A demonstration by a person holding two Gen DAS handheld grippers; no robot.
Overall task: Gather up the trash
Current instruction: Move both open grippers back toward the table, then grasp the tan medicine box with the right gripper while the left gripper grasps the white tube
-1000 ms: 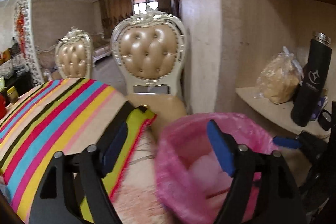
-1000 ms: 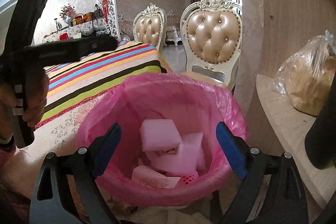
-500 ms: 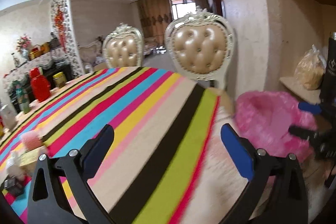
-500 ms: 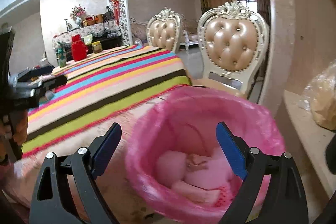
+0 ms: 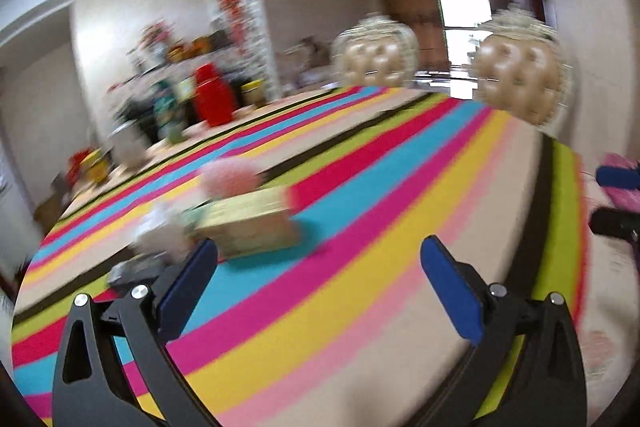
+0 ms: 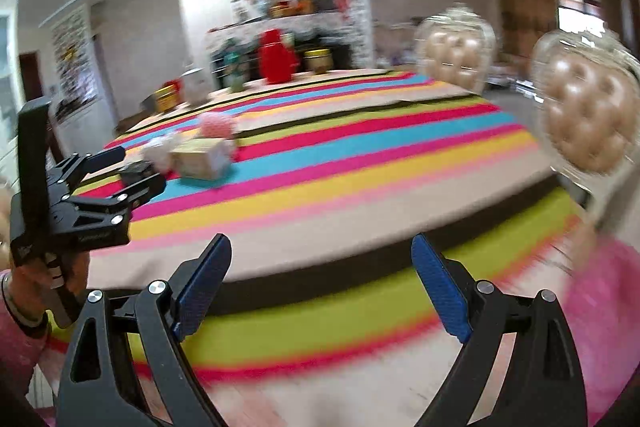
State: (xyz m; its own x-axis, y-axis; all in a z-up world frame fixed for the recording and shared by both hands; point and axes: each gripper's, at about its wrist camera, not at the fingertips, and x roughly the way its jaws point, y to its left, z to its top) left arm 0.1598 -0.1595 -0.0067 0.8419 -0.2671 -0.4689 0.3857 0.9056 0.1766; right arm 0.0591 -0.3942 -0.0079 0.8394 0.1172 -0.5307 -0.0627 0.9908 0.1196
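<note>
- Left gripper [image 5: 318, 267]: nearest in the left wrist view, black frame with blue pads, jaws spread wide and just finished opening; nothing between them, only striped cloth below.
- Right gripper [image 6: 320, 267]: nearest in the right wrist view, jaws wide apart, empty, poised over the near hem of the cloth.
- Hand [image 6: 24, 283] with a pink sleeve at the wrist: at the left edge of the right wrist view, wrapped around the left gripper's handle; that gripper angled forward and slightly downward toward the table, fingers aimed at the clutter.
- Striped tablecloth [image 5: 360, 235]: bands of pink, yellow, blue, red, green and black, covering the table from the near edge to the far side.
- Pink-lined bin [image 6: 600, 307]: low at the right edge of the right wrist view, beside the table corner, blurred.
- Cardboard box [image 5: 252, 227]: lying on the cloth just ahead of the left gripper's left finger, not touched; well ahead and left of the right gripper.
- Pink ball of trash [image 5: 230, 177]: just behind the box, blurred.
- Pale crumpled scrap [image 5: 164, 231]: left of the box, indistinct.
- Red jug [image 6: 276, 57]: upright at the far side of the table.
- Two tufted chairs [image 5: 520, 75]: beyond the far right edge of the table.
</note>
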